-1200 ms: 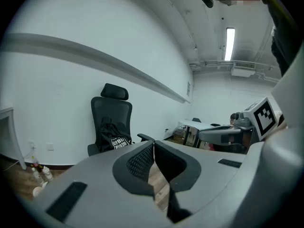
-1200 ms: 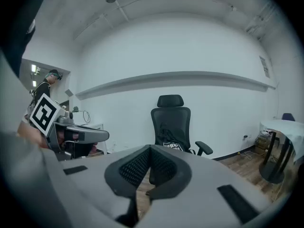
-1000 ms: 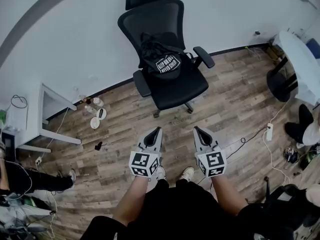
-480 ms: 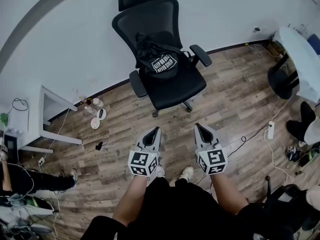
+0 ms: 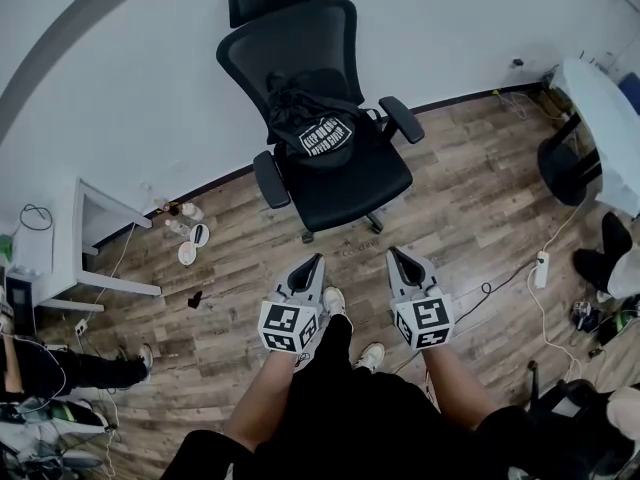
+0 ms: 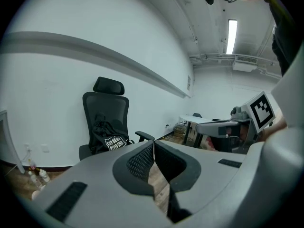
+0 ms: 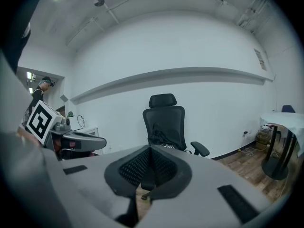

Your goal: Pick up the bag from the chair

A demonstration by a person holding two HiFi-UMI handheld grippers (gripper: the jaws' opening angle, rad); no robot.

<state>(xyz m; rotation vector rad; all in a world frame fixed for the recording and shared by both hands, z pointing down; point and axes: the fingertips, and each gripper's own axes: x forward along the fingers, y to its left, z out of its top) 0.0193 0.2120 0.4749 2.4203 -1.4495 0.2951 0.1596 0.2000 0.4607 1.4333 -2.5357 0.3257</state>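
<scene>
Stepped forward since a second ago: one pale shoe point(image 5: 334, 301) now planted on the plank floor point(image 5: 470, 208) between the two claws, the other back beneath the body. Slid leftward in the head view with that step, chair point(image 5: 350, 178) and bag point(image 5: 316, 126) alike. Held low and level, left claw point(image 5: 314, 262) and right claw point(image 5: 395, 257), both pointed at the chair and well short of it.

Clenched on nothing, the left claw point(image 6: 153, 144): ribbed black pads pressed tip to tip inside smooth grey shells. Same with the right claw point(image 7: 149, 149), pads together, empty.

Slumped on the seat against the mesh backrest, the bag: soft crumpled black cloth, gathered at the top, with a curved patch of white lettering too small to read. Black all over, the chair: woven mesh back, padded headrest, curved armrests, set close to a plain white wall point(image 5: 150, 88).

Seen only from the head view: white tabletop point(image 5: 600, 108) at far right, white desk point(image 5: 60, 248) at left, small bottles point(image 5: 190, 211) by the skirting, white power strip point(image 5: 541, 263) with its cable. Seen only from the left gripper view: ceiling strip light point(image 6: 232, 32), and the bag point(image 6: 110, 137) side-on with its lettered patch facing out. From the right gripper view, chair point(image 7: 165, 118) nearly head-on, bag point(image 7: 160, 136) mostly hidden behind the claw's own shells, perhaps only its upper folds showing.
</scene>
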